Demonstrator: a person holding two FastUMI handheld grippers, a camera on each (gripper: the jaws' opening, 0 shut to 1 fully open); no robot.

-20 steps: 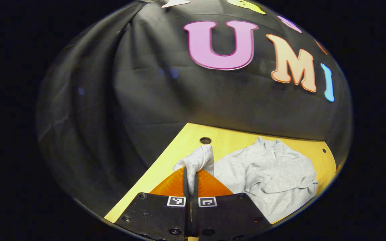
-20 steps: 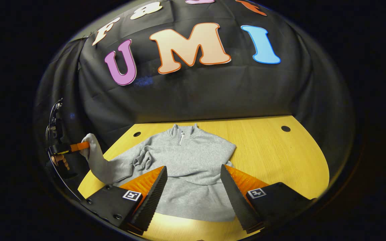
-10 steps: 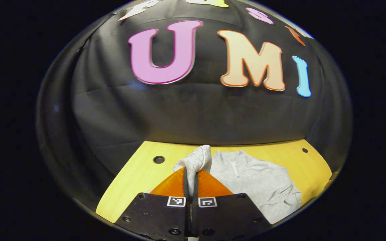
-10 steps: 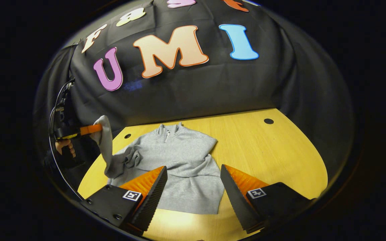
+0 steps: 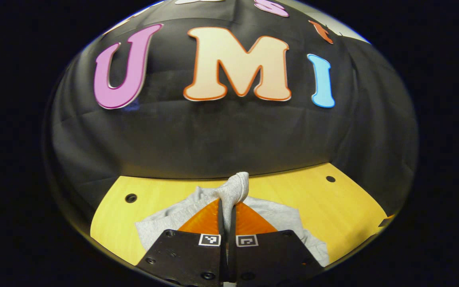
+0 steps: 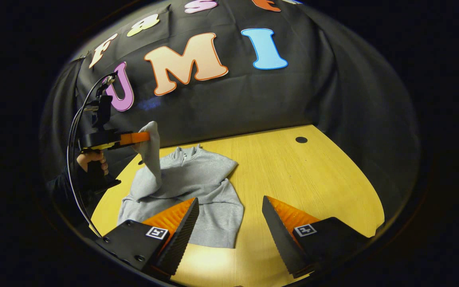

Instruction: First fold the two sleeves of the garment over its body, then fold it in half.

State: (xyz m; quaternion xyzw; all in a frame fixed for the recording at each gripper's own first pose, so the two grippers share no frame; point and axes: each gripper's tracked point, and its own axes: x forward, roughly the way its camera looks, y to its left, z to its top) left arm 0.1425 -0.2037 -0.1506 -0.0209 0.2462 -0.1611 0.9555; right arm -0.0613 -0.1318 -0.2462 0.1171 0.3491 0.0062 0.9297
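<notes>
A grey zip-neck sweatshirt (image 6: 197, 187) lies on the yellow wooden table (image 6: 305, 179), collar toward the wall. My left gripper (image 5: 226, 207) is shut on the cuff of one sleeve (image 5: 235, 187); in the right gripper view that same left gripper (image 6: 144, 137) holds the sleeve (image 6: 150, 159) lifted above the garment's left side, so it hangs down to the body. The other sleeve lies folded across the sweatshirt's body. My right gripper (image 6: 229, 207) hovers open over the table's near side, to the right of the sweatshirt's hem, with nothing between its fingers.
A person's hand (image 6: 90, 159) grips the left gripper's handle at the table's left edge, with a cable (image 6: 76, 131) looping above it. Round holes (image 6: 301, 140) mark the tabletop near the back. Bare wood spreads to the right of the sweatshirt.
My left gripper has raised the sleeve cuff and carried it rightward over the sweatshirt's body. The right gripper has drifted right, still open.
</notes>
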